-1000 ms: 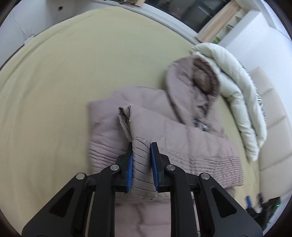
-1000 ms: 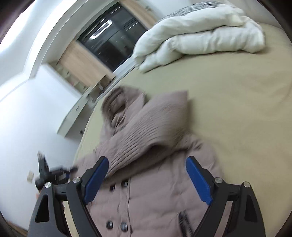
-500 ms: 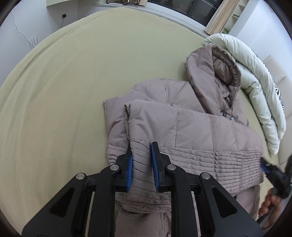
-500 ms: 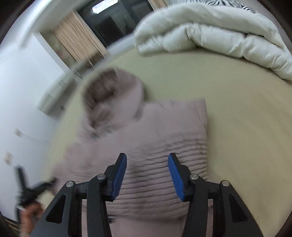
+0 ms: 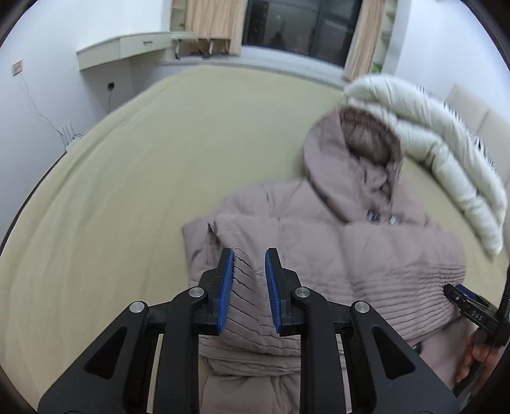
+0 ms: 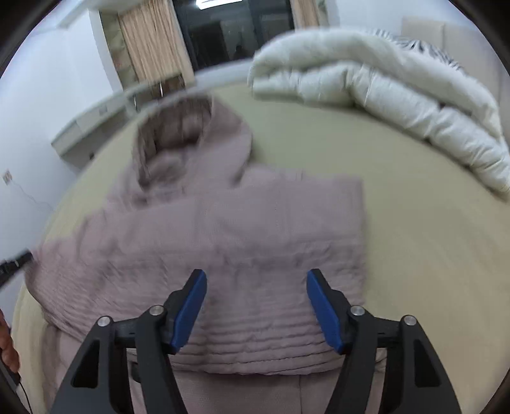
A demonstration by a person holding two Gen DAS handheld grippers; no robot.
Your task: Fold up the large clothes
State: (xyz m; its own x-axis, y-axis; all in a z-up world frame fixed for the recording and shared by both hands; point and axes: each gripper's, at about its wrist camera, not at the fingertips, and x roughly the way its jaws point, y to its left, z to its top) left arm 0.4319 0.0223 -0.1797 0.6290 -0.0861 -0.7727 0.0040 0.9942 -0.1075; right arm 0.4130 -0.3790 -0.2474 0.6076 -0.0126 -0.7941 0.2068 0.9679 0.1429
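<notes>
While the left gripper point(image 5: 249, 280) pinches a folded sleeve of the mauve hooded puffer coat point(image 5: 338, 251), the right gripper point(image 6: 256, 305) hangs released above the other sleeve.

Left fingers point(image 5: 225, 283) are nearly closed on the ribbed cuff, which rises between the blue pads; the tool points level across the bed toward the window. Right fingers point(image 6: 322, 305) stand wide apart, tilted down over the ribbed band of the coat point(image 6: 242, 242), whether touching it cannot be told. The coat lies front-up near the bed's near edge, both sleeves folded across the chest, hood toward the far edge. Olive-beige sheet covers the bed point(image 5: 134, 178). A rolled white duvet point(image 6: 382, 95) sits by the headboard corner. Beyond stand a dark window point(image 5: 296, 28), tan curtains point(image 5: 207, 25) and a wall-mounted desk point(image 5: 124, 51).
</notes>
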